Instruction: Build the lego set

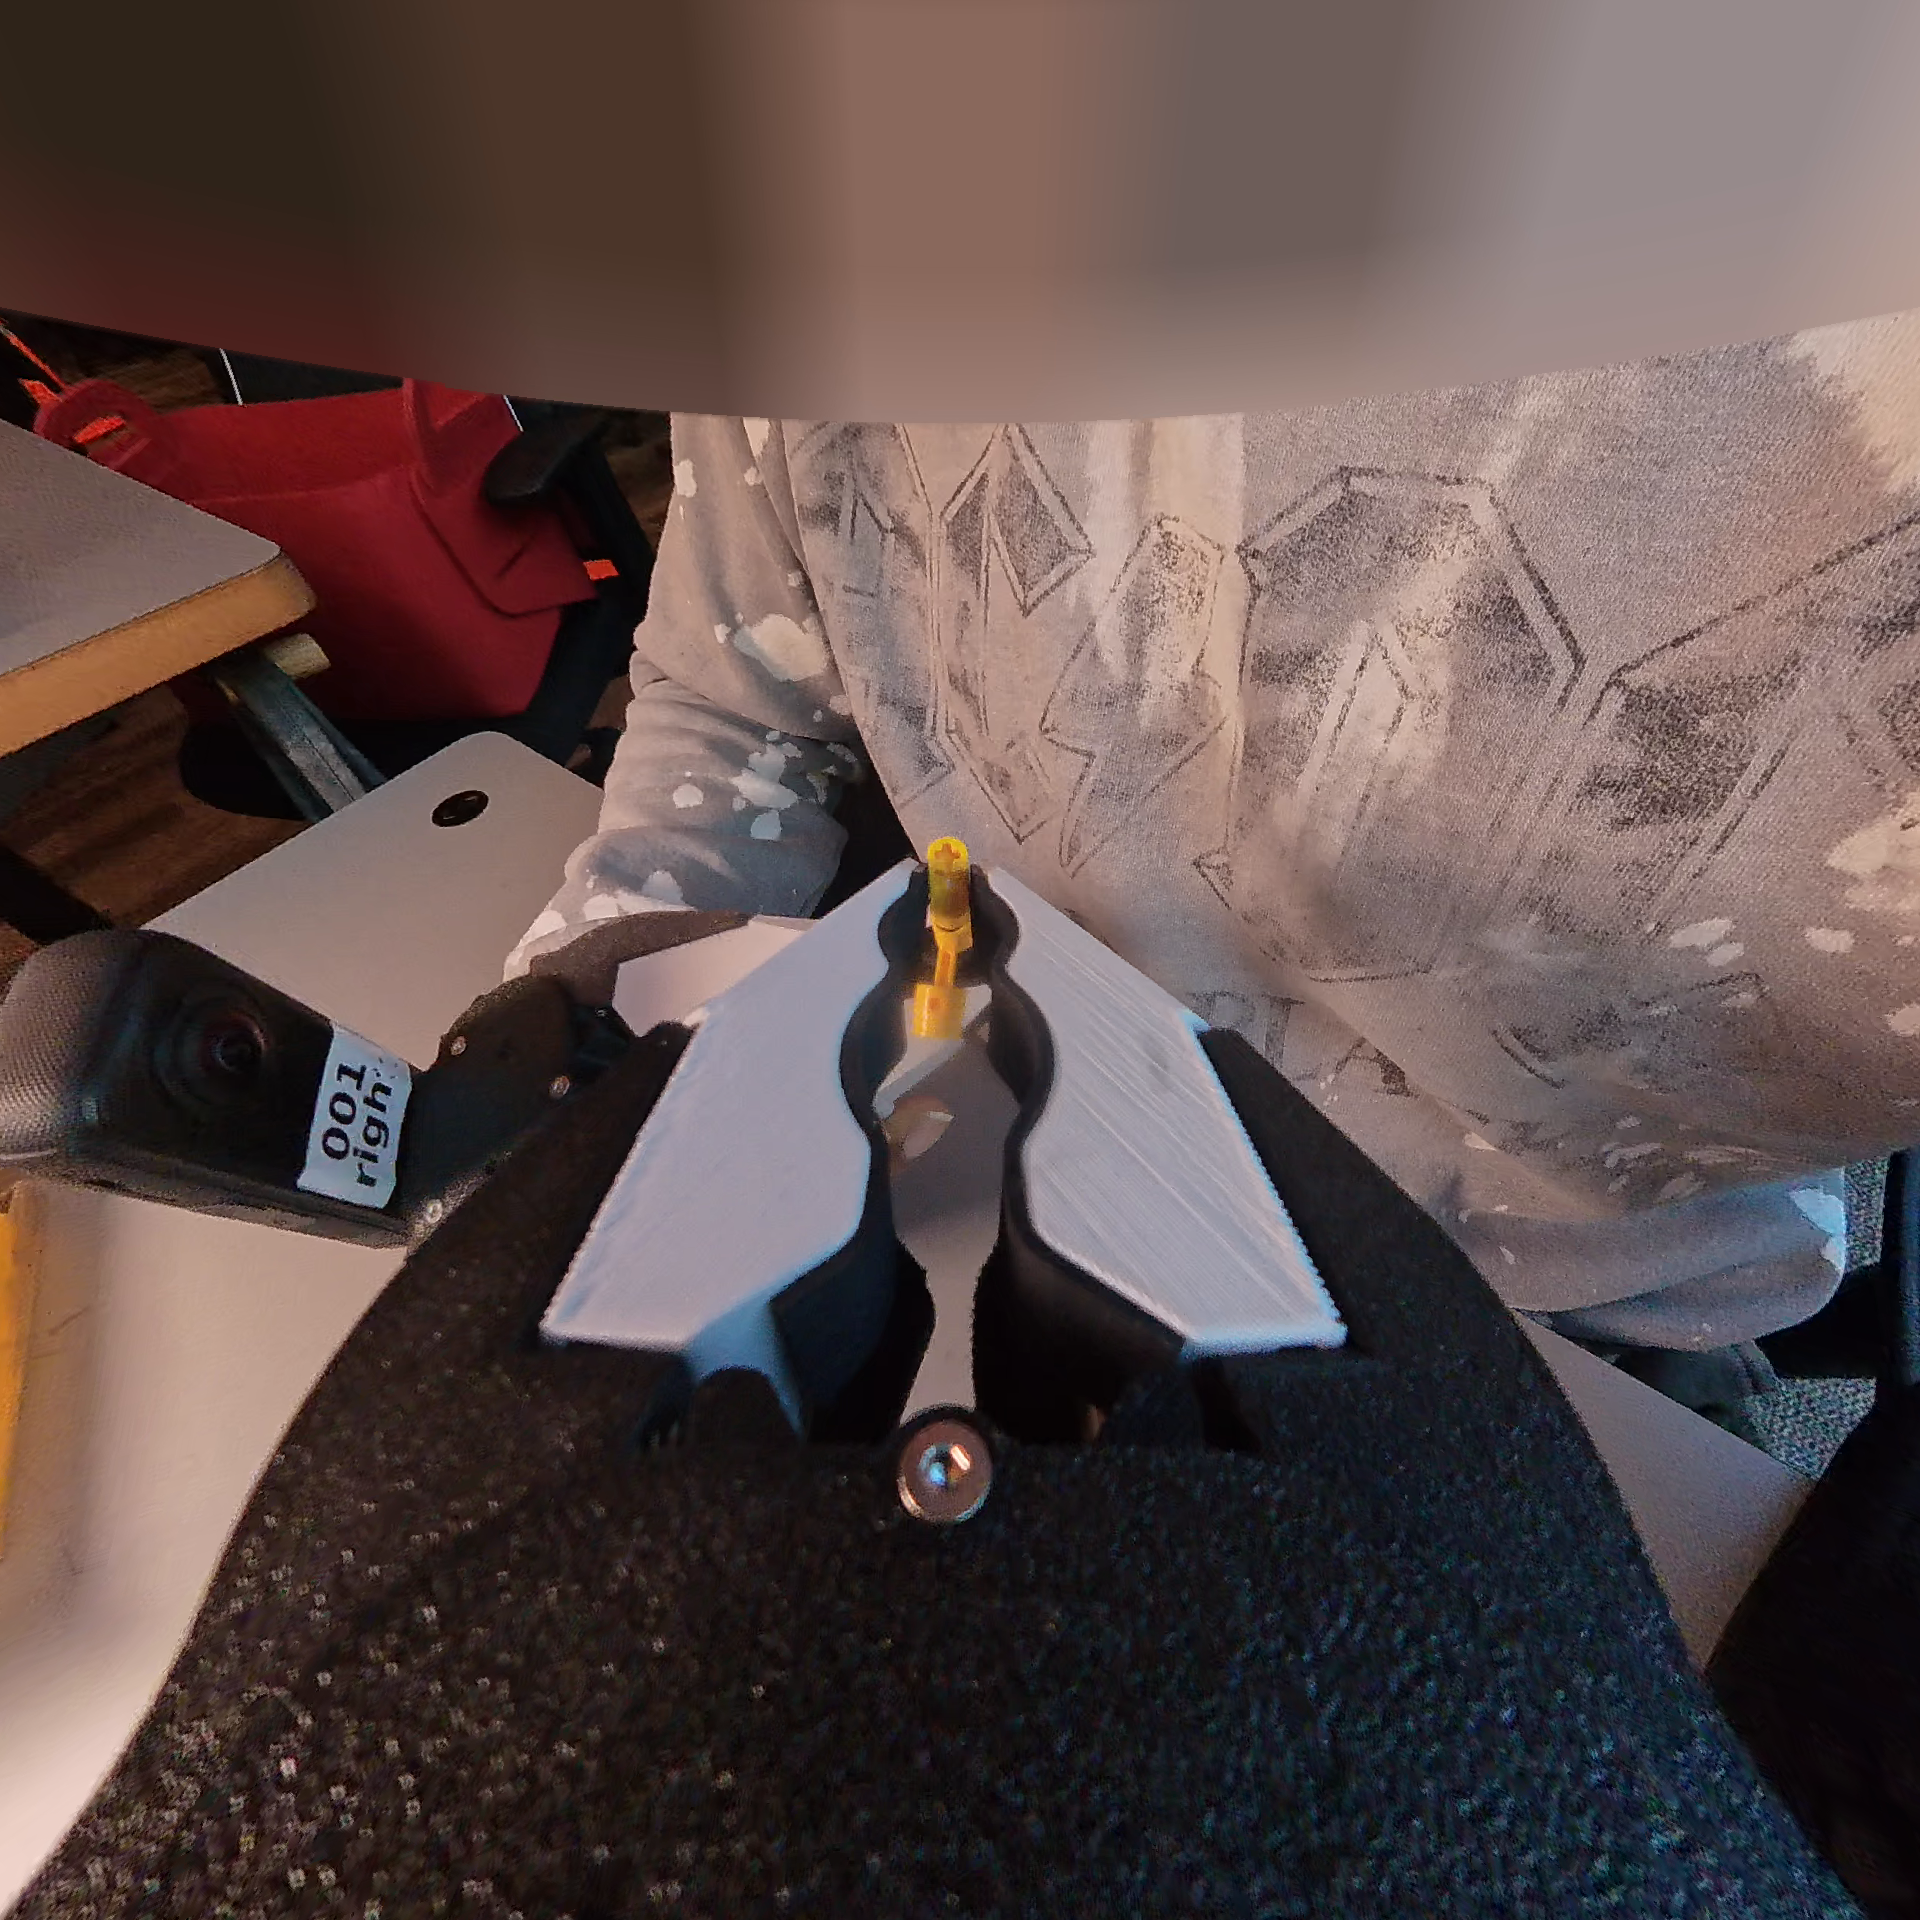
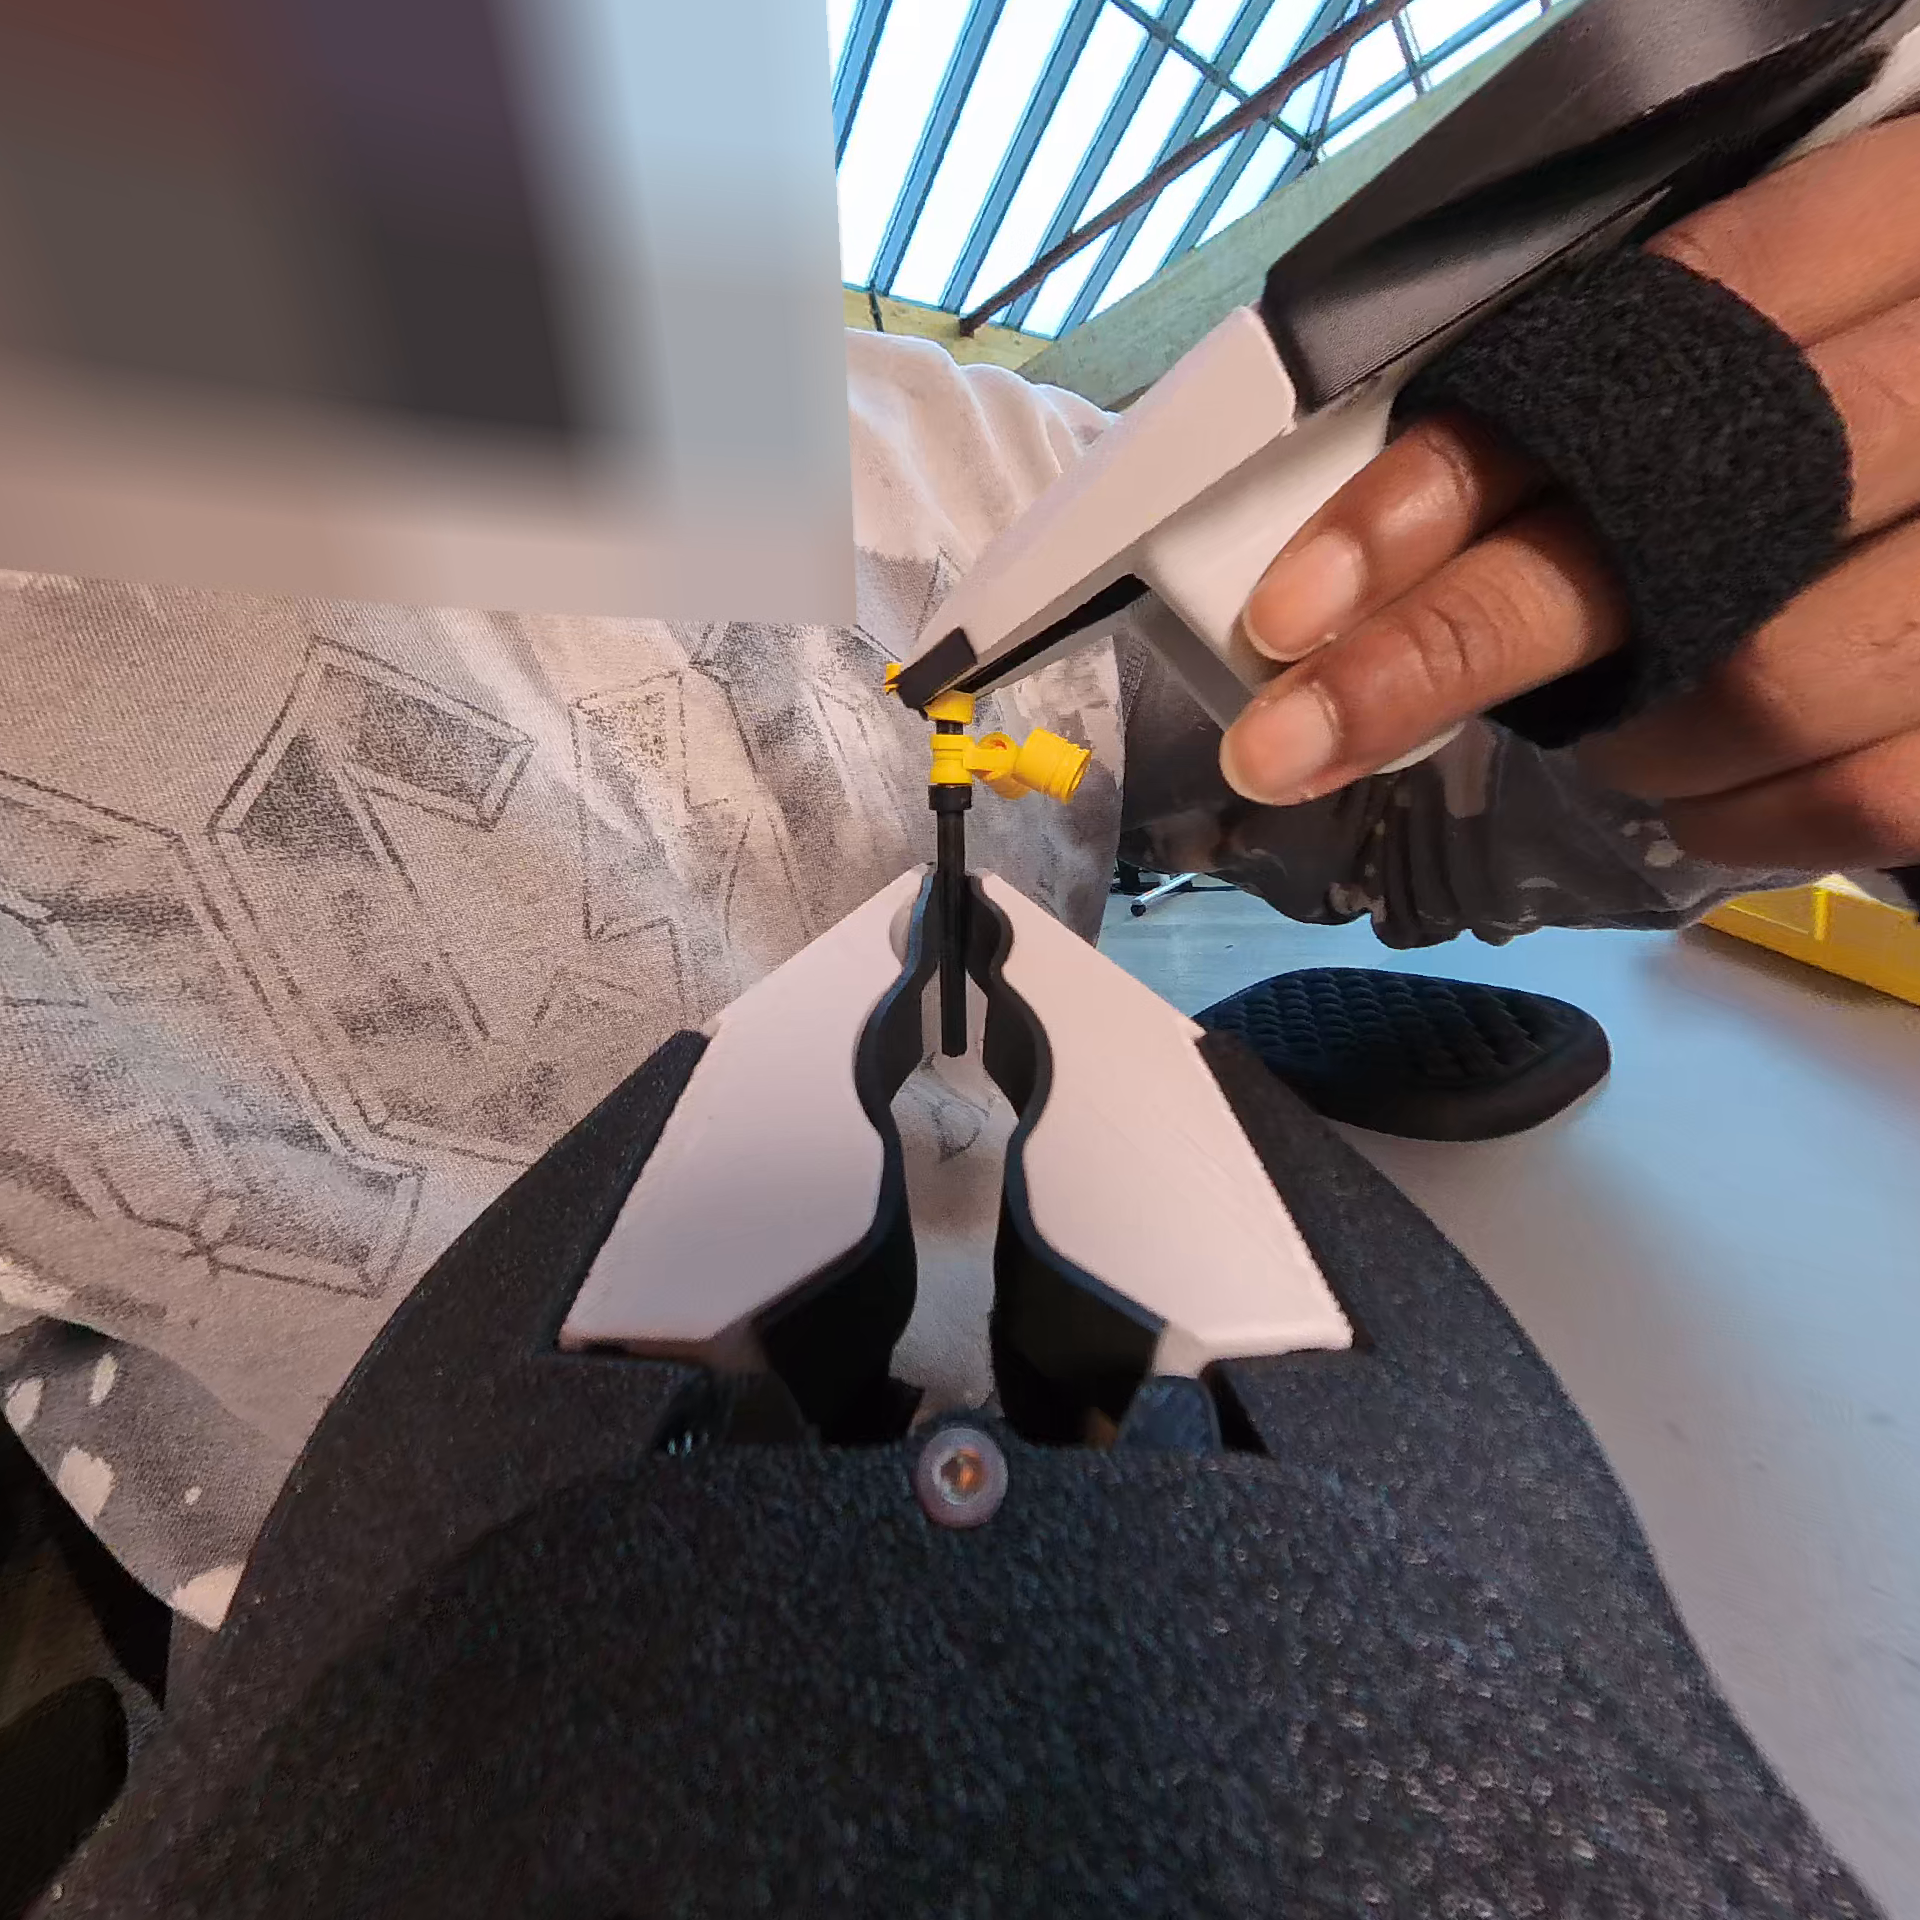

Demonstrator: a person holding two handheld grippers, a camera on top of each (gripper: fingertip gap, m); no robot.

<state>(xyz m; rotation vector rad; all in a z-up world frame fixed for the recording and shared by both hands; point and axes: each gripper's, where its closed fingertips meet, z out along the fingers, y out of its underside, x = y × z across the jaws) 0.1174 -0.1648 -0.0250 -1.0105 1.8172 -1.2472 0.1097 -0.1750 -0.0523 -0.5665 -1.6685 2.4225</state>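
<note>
left gripper (image 1: 948,883): my white-fingered unit with black foam pads, jaws pinching a small translucent yellow plastic connector piece (image 1: 943,935) at the tips; the piece stands upright, top poking out at 12 o'clock, lower end hanging between the pads.
right gripper (image 2: 948,894): same build, jaws pinching a thin black plastic axle rod (image 2: 952,935) near its middle, rod upright.
rod top: carries a yellow plastic joint assembly (image 2: 966,764) with a round yellow barrel (image 2: 1055,767) sticking out toward 3 o'clock.
contact: in the right wrist view the left gripper (image 2: 920,681) comes in from 2 o'clock, its tips touching the top of the yellow assembly.
hand (image 2: 1558,582): the person's fingers wrap the left gripper's white trigger, black fabric strap (image 2: 1662,468) across them.
other unit: right gripper's camera body (image 1: 208,1070) sits at 9 o'clock in the left wrist view, white label on it.
background: person's grey patterned sweatshirt (image 1: 1351,727) behind both grippers.
worktop (image 2: 1714,1195): pale grey, with a black mesh oval pad (image 2: 1403,1049) at 3 o'clock and a yellow bin edge (image 2: 1829,935) beyond it.
far left: red fabric bag (image 1: 395,582) at 10 o'clock.
</note>
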